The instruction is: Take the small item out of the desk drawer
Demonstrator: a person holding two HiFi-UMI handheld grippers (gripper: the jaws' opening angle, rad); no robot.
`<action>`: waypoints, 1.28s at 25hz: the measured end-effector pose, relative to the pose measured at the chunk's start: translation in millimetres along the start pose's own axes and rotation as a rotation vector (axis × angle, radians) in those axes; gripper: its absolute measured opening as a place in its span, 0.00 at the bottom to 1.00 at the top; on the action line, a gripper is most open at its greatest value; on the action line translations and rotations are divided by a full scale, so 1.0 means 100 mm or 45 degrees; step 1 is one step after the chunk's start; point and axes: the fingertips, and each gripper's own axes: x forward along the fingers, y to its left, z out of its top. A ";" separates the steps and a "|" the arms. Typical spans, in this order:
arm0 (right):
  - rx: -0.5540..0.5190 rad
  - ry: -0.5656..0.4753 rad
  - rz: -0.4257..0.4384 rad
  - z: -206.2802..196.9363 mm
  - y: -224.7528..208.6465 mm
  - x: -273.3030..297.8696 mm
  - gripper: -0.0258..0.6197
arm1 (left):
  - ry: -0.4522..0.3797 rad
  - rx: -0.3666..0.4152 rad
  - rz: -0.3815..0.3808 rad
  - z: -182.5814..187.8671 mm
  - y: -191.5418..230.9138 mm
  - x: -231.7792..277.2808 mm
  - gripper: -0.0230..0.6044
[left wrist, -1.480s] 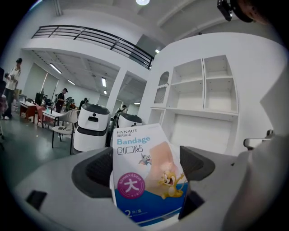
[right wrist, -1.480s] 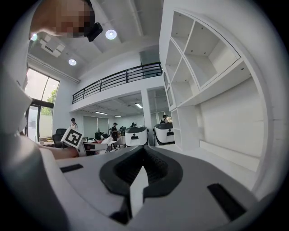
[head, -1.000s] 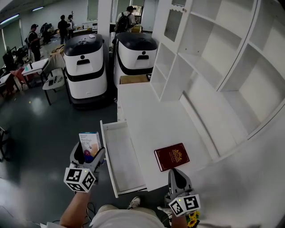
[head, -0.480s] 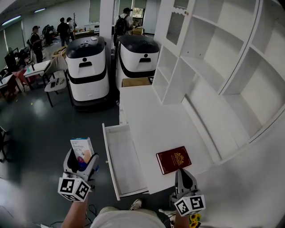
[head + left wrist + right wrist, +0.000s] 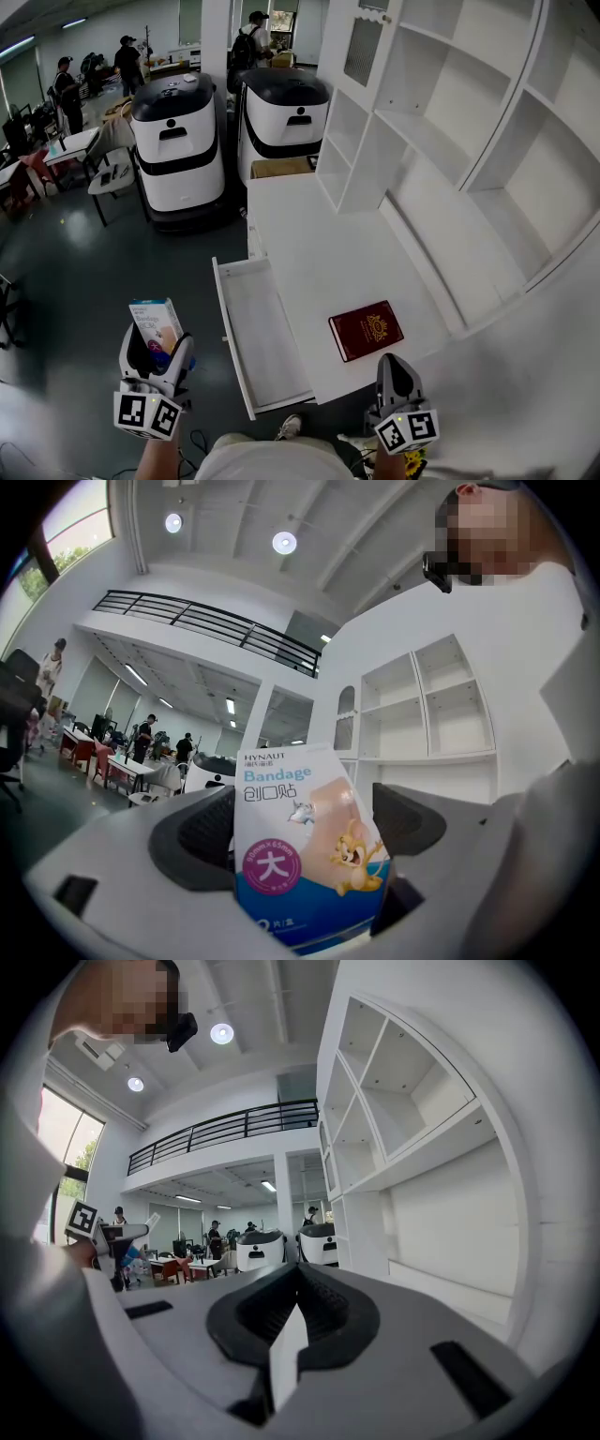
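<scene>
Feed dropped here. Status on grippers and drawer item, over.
Left gripper shut on bandage box, out and left of open drawer. Right gripper shut, empty. Nothing blocking.

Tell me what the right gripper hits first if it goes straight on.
Likely nothing near: the right gripper seems to point above the desk, toward the white robots far ahead; depth unclear.

Left claw [image 5: 305, 841] clamped on upright bandage box [image 5: 305, 841]; white shelving [image 5: 427, 714] behind.
</scene>
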 end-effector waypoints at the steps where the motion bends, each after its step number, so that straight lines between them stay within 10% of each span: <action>1: -0.001 0.004 -0.003 -0.01 0.00 -0.01 0.05 | -0.003 -0.001 -0.002 0.01 0.00 -0.02 0.78; 32: -0.059 0.029 -0.035 -0.03 0.23 -0.13 0.05 | -0.033 -0.010 -0.093 0.12 -0.06 -0.07 0.78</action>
